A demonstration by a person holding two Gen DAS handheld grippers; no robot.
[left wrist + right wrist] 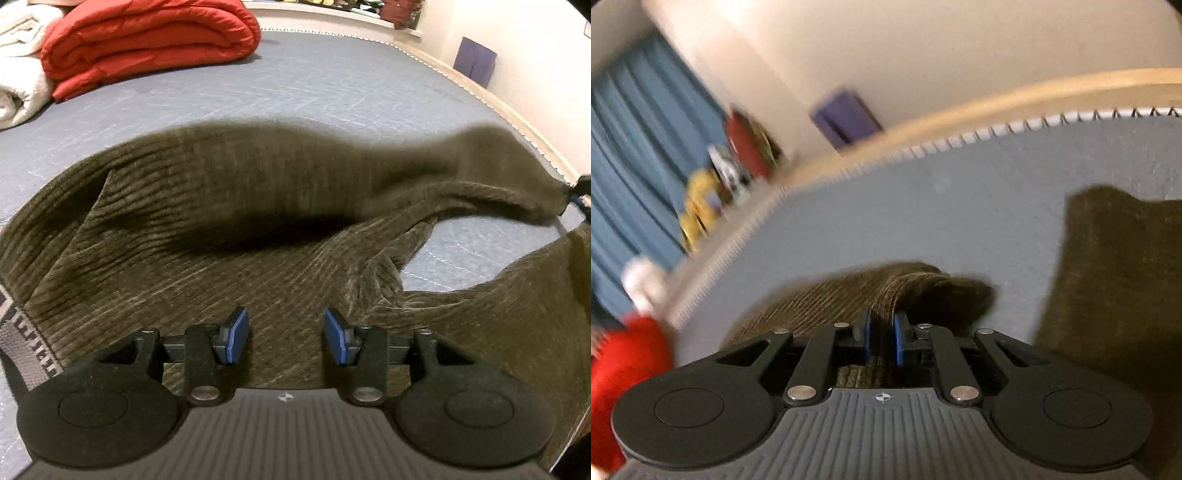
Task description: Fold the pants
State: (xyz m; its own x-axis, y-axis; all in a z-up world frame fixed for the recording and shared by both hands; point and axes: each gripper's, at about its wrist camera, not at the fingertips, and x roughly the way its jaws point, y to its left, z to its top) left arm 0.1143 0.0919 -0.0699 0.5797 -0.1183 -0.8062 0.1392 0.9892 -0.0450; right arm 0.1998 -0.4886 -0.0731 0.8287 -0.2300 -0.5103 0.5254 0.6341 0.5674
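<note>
Right gripper (882, 338) was pinching a pants (229, 206) leg at lower center, while left gripper's (286, 338) fingers (236, 334) were spread over the pants.

The left tongs (287, 336) point steeply downward with their jaws standing well apart, blue pads (236, 334) facing each other across an open gap and nothing pressed between them. The right tongs (882, 339) point more shallowly downward and are rolled to one side; their jaws are drawn nearly together, the blue pads (898, 341) clamped on a bunched fold of the pants (886, 291).
</note>
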